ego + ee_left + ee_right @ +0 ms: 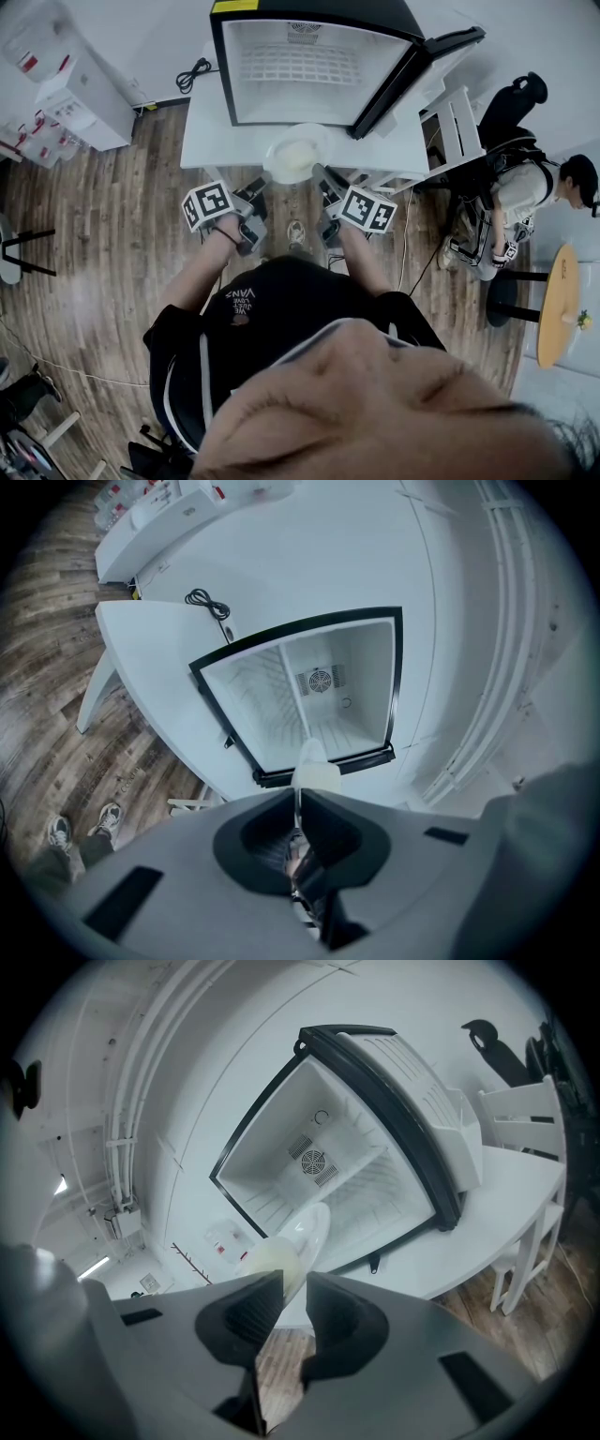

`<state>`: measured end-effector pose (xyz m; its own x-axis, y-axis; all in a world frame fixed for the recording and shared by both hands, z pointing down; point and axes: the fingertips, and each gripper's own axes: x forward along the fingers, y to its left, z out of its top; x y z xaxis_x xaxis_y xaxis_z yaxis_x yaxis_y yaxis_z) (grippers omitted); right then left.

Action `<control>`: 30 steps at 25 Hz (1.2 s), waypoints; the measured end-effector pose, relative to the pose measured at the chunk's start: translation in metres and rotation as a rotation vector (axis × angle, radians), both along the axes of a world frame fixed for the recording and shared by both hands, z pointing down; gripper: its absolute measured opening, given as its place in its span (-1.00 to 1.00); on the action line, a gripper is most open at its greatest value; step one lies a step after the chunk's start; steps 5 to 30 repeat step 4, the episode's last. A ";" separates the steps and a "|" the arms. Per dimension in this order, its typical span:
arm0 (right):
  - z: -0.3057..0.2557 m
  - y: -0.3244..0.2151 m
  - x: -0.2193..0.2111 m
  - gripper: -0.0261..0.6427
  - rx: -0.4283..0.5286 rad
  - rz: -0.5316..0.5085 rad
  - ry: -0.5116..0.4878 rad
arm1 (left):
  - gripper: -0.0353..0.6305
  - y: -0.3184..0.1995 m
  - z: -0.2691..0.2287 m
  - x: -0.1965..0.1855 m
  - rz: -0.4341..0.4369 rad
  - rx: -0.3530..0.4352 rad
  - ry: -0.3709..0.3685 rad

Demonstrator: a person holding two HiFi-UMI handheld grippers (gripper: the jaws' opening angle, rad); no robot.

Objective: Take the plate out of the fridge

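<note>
**Holding the plate clear of the open fridge**

Pinching with the left gripper (296,794), jaws almost fully together on the thin rim of the plate (313,764), which is seen edge-on between the pads. Clamping with the right gripper (292,1279) at a wider setting, pads on the opposite rim of the same plate (302,1237). Carried level between left gripper (263,184) and right gripper (324,176) in the head view, with the plate (295,155) outside the cabinet, just in front of the fridge (217,75) and over the front edge of the white table (202,131). Door (403,80) swung wide to the person's right.

Judged as largely done: already out past the fridge opening and supported on both sides. Left to do, at most, carrying the plate away or setting it down; no landing spot can be told from these views.

Note the writing. On the black shirt (246,293), upside-down lettering that appears to read "VANS", with smaller lines beside it too small to make out. On each gripper cube (206,204), square black-and-white markers only, no words. On the fridge top, a yellow label (234,5), unreadable. On the wall in the right gripper view, small signs (220,1241) with red marks, also unreadable.
</note>
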<state>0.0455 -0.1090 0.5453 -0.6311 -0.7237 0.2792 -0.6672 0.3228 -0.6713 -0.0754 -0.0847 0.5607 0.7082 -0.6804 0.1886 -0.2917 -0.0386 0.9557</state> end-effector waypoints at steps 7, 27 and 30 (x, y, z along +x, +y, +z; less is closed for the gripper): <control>-0.001 -0.003 0.002 -0.67 -0.001 0.000 0.002 | -0.80 -0.004 -0.001 0.002 0.003 0.002 0.000; -0.001 -0.003 0.002 -0.67 -0.001 0.000 0.002 | -0.80 -0.004 -0.001 0.002 0.003 0.002 0.000; -0.001 -0.003 0.002 -0.67 -0.001 0.000 0.002 | -0.80 -0.004 -0.001 0.002 0.003 0.002 0.000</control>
